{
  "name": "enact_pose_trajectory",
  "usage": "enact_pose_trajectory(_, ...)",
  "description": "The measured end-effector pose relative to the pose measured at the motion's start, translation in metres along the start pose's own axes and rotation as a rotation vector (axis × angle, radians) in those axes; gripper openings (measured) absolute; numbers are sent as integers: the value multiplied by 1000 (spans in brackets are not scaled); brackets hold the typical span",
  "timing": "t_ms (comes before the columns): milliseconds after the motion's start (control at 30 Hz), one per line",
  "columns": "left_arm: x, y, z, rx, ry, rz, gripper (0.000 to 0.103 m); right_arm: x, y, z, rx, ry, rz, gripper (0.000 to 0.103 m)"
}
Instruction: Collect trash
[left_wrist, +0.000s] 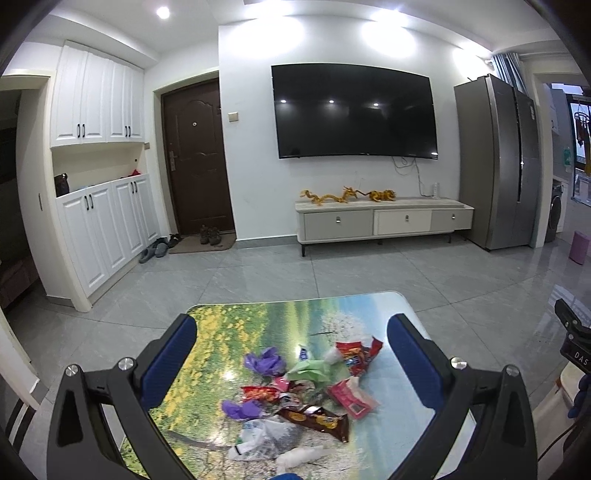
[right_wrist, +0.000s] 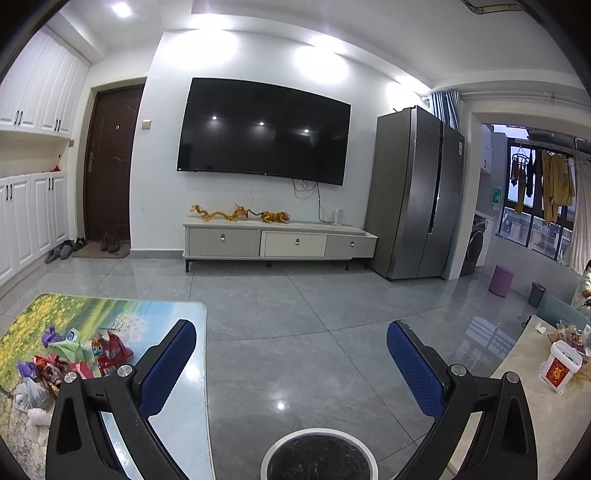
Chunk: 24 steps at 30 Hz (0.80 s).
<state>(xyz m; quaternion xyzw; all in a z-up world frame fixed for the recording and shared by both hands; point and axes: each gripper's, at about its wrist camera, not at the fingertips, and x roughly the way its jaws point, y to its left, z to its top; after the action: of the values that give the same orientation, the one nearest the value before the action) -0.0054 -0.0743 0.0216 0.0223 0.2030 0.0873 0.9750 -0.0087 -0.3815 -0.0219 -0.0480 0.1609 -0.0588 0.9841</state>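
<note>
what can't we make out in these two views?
- Trash pile, left wrist: near edge cut off by the frame; print on the wrappers too blurred to read.
- Same pile, right wrist: right side hidden behind the right claw's finger.
- Round bin, right wrist: cut off by the bottom edge; contents too dark to tell.
- Left claw: open, holds nothing.

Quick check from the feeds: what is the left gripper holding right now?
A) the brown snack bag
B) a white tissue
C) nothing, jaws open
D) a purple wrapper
C: the left gripper stands wide open above the trash pile on the table, with nothing between its fingers.
</note>
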Motion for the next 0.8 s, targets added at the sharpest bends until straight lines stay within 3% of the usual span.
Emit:
enact_pose_trajectory(300, 12, -22, -7, -19, 25, -35, 103, 15, -4, -7, -15, 25, 7, 103)
enact_pose_trajectory(600, 16, -30, -18, -2, 19, 50, 103, 34, 1, -9, -73, 72, 58, 103)
enact_pose_trajectory(800, 26, -30, -25, -11, 63, 48, 103, 39, 10, -8, -113, 73, 86, 103)
